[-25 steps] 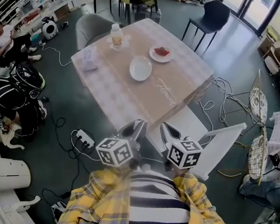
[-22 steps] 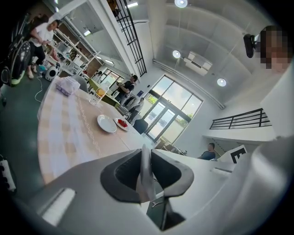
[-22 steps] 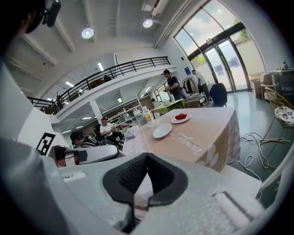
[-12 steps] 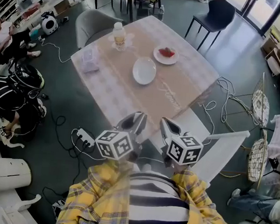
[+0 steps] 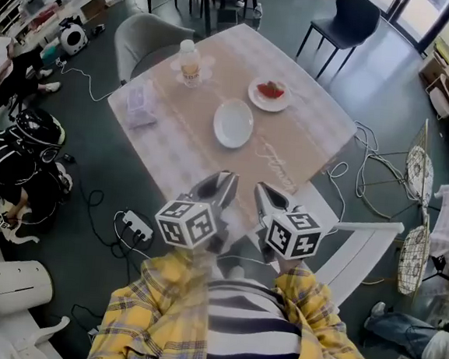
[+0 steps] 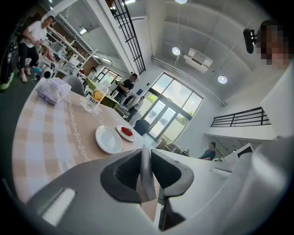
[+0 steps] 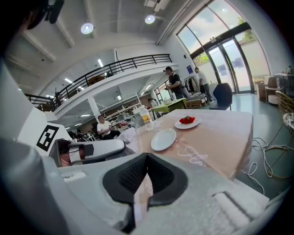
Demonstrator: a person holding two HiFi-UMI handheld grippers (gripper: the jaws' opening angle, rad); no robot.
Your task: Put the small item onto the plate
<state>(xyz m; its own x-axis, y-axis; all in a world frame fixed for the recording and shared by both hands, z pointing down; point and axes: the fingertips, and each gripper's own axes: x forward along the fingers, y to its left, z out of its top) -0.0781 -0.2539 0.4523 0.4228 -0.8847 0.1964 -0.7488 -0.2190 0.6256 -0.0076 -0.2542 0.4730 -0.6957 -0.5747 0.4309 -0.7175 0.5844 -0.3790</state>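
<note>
Red small item [image 5: 271,89] lies on a saucer [image 5: 257,96] toward the upper right of the table [image 5: 172,151], just beyond the empty plate [image 5: 234,123] at mid-frame. Below them, at the table's near corner, the left gripper [image 5: 217,188] and right gripper [image 5: 264,195] hover side by side, tilted slightly down, jaws pressed together on nothing. Only the head view shows the yellow plaid shirt [image 5: 158,317] — the right gripper view alone catches the other gripper at its lower left.

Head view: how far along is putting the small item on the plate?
Done: nothing; the round white plate is bare. In hand: nothing; the left gripper and right gripper, jaws together and empty, hang by the beige table's near corner. Left: fetch a red item from the small white dish, set it on the plate.
</note>
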